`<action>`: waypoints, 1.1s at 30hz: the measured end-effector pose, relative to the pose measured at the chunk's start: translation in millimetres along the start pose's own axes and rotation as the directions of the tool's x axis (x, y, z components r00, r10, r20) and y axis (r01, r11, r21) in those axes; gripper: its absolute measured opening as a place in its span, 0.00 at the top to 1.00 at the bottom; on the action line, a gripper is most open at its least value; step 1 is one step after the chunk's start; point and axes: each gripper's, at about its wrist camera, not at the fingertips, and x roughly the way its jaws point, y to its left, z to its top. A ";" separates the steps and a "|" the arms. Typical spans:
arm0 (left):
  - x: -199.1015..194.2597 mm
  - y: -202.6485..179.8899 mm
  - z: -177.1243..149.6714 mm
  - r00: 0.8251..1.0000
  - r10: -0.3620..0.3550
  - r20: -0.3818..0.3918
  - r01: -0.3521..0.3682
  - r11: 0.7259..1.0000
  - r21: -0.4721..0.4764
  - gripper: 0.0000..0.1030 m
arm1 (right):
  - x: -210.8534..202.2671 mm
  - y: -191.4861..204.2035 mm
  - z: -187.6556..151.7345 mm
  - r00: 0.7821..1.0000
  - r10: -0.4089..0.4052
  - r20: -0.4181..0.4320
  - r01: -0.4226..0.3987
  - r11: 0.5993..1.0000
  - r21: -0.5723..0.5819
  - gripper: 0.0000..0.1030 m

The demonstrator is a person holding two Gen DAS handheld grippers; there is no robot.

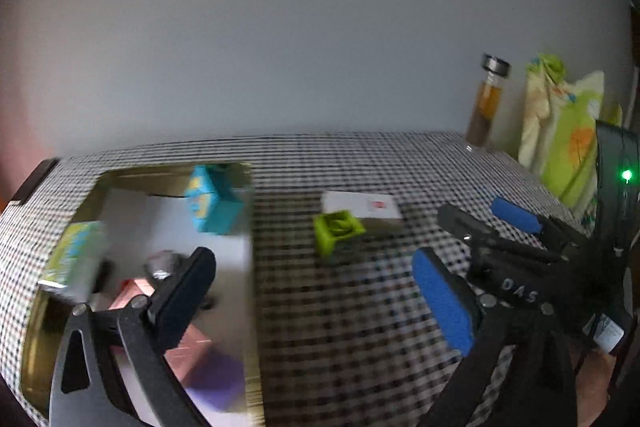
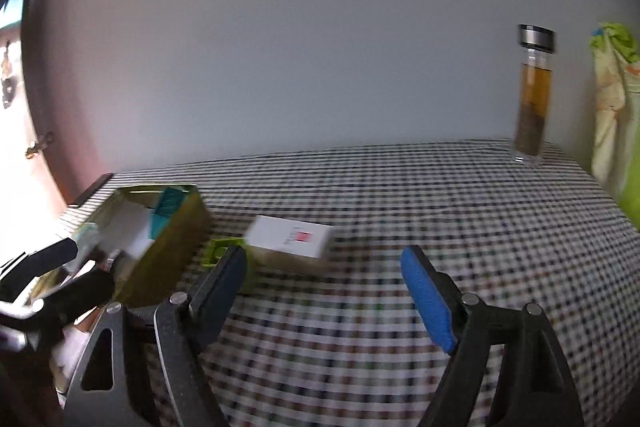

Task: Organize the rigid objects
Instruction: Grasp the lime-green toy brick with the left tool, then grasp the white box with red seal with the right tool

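Note:
A gold tin box (image 1: 120,174) stands at the left of the checked table and holds a teal box (image 1: 214,203), a green-yellow box (image 1: 76,255), a pink box (image 1: 188,347), a purple block (image 1: 216,379) and a small silvery thing (image 1: 162,263). On the cloth lie a lime green block (image 1: 336,229) and a white box with a red mark (image 1: 364,205). My left gripper (image 1: 316,283) is open and empty, its left finger over the tin. My right gripper (image 2: 324,279) is open and empty, just short of the white box (image 2: 292,237) and green block (image 2: 220,251).
A glass bottle of amber liquid (image 1: 488,103) stands at the far right by the wall, also in the right wrist view (image 2: 534,95). A green and cream bag (image 1: 564,131) leans beside it. The right gripper shows at the right in the left wrist view (image 1: 508,227). The checked tablecloth (image 2: 440,211) covers the table.

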 end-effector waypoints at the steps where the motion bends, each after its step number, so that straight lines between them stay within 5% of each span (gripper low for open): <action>1: 3.4 -8.5 0.4 1.000 -0.002 -0.005 0.002 1.000 0.011 0.04 | -0.2 -8.9 -1.1 1.000 -0.014 -0.001 0.014 1.000 0.009 0.21; 9: 47.5 -35.4 1.2 0.992 -0.037 -0.120 0.038 0.999 0.008 0.23 | -5.9 -59.6 -3.7 0.997 -0.079 -0.015 0.080 0.979 0.186 0.20; 19: 85.1 -36.2 2.9 0.984 0.022 -0.179 -0.022 1.000 0.006 0.28 | -5.0 -60.7 -5.3 0.999 -0.050 -0.023 0.053 0.974 0.220 0.18; 21: 89.6 -28.7 5.6 0.982 0.004 -0.189 -0.009 1.000 -0.026 0.48 | -4.2 -60.2 -6.0 0.998 -0.051 -0.023 0.055 0.975 0.216 0.18; 26: 92.4 -14.1 7.3 0.981 0.005 -0.193 -0.017 0.998 -0.063 0.70 | -2.0 -55.3 -6.6 0.998 -0.051 -0.026 0.055 0.979 0.194 0.18; 33: 100.6 16.0 7.0 0.984 0.012 -0.179 -0.029 0.996 -0.089 0.71 | 3.7 -46.6 -8.0 0.998 -0.042 -0.044 0.048 0.986 0.162 0.18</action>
